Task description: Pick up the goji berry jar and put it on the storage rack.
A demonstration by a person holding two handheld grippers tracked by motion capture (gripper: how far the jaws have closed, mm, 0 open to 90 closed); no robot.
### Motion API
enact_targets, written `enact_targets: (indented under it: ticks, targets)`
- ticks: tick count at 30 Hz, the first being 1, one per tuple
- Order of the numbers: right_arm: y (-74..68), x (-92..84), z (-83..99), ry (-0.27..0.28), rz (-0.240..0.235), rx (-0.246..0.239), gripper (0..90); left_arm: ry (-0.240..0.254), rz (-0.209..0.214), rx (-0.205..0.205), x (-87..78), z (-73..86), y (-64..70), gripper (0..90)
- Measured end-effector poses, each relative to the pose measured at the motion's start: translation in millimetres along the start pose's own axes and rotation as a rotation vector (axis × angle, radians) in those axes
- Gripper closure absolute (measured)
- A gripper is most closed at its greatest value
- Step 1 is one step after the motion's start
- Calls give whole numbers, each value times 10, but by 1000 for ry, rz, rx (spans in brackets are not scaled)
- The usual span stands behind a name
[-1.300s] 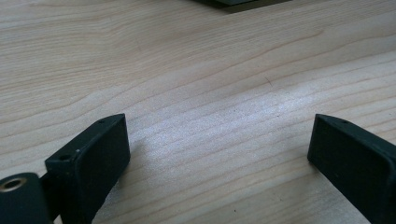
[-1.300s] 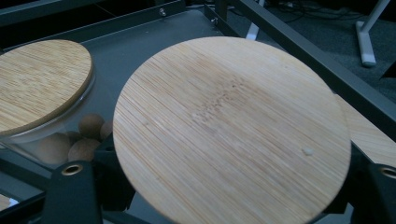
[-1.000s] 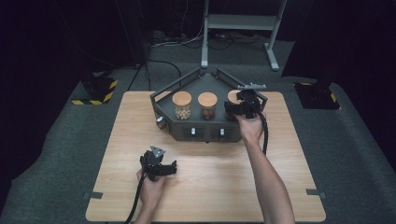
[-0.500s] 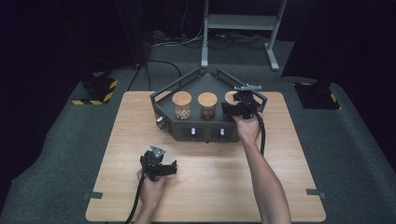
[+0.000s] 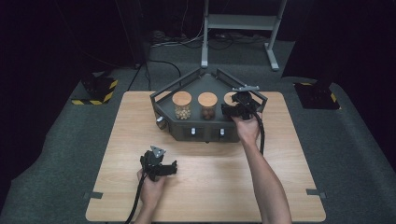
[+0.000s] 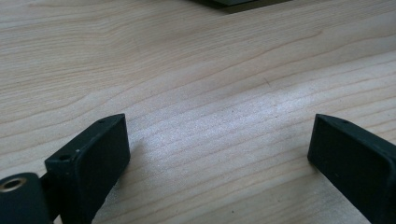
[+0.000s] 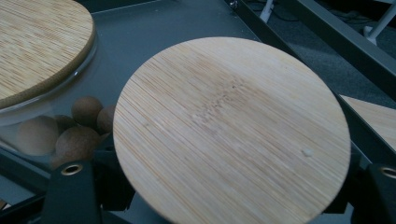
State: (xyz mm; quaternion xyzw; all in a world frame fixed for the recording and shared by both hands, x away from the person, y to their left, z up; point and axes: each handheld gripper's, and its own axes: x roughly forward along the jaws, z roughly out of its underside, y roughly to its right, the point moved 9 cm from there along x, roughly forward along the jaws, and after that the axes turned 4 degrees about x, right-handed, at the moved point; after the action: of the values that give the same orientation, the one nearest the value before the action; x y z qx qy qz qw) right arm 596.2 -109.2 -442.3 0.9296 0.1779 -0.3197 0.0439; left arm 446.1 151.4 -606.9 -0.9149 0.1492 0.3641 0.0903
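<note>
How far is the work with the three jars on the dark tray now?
Nothing looks finished: all three jars stand on the dark tray with bamboo lids on. In hand: the right gripper is at the rightmost jar, its jaws either side below the bamboo lid, apparently shut on it. The left gripper waits open over the wooden table. Left: probably lifting that jar out.

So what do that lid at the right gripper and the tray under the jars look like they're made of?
The lid looks like bamboo or light wood, matte and unvarnished: fine parallel grain streaks run across its flat round face. The tray looks like dark grey painted metal, going by its thin straight rails and even satin surface, though hard plastic can't be ruled out.
</note>
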Motion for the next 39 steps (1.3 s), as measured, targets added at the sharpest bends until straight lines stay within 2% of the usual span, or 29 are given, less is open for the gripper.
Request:
enact_targets:
  ticks: [19, 22, 25, 28, 39]
  targets:
    - [2, 2, 19, 7, -14, 6, 248, -1, 1, 1, -2, 2, 3, 58]
    - [-2, 10, 30, 6, -17, 12, 214, -1, 1, 1, -2, 2, 3, 58]
    - [-24, 22, 35, 9, -41, 23, 143, -1, 3, -1, -2, 2, 4, 58]
    - [-38, 25, 33, 12, -58, 31, 110, -1, 3, -1, -2, 2, 4, 58]
    - [7, -43, 26, 33, -81, 56, 70, 0, 4, 0, -1, 1, 3, 58]
